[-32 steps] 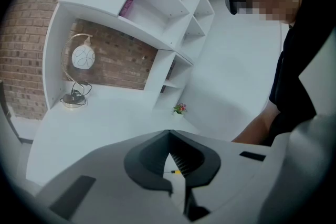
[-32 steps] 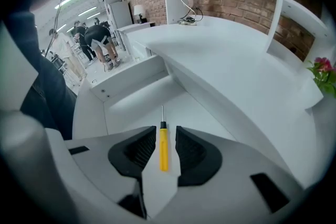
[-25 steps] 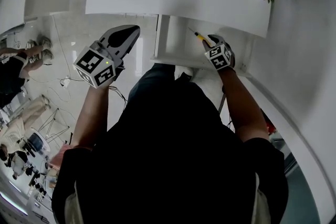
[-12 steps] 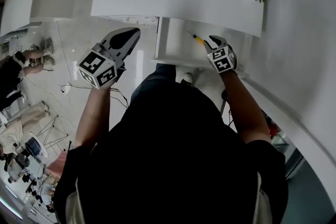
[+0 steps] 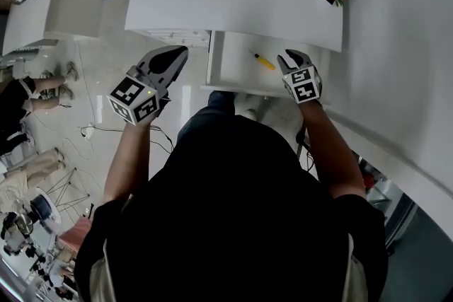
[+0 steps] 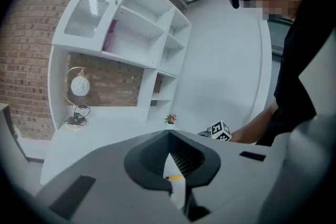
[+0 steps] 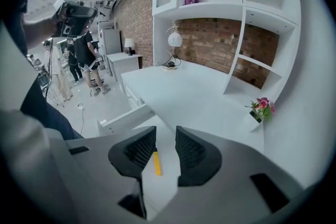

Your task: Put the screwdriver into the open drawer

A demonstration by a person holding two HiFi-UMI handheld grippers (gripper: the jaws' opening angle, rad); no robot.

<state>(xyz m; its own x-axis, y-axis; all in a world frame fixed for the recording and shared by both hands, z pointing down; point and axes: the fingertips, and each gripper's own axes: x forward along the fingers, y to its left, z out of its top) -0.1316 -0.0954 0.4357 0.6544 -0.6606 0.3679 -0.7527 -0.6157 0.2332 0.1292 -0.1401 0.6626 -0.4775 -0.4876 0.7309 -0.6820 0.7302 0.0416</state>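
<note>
Looks pretty much done to me: the screwdriver (image 5: 264,61) lies flat on the floor of the open drawer (image 5: 233,67), with nothing gripping it. The right hand-held gripper (image 5: 289,55) hangs just above with its jaws spread and empty, the screwdriver at about its 9 o'clock. The left hand-held gripper (image 5: 177,53) is pressed together, at the drawer's 9 o'clock.

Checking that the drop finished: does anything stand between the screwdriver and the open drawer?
Nothing visible does. The screwdriver already lies on the open drawer's floor, apart from the right gripper, whose jaws are open.
</note>
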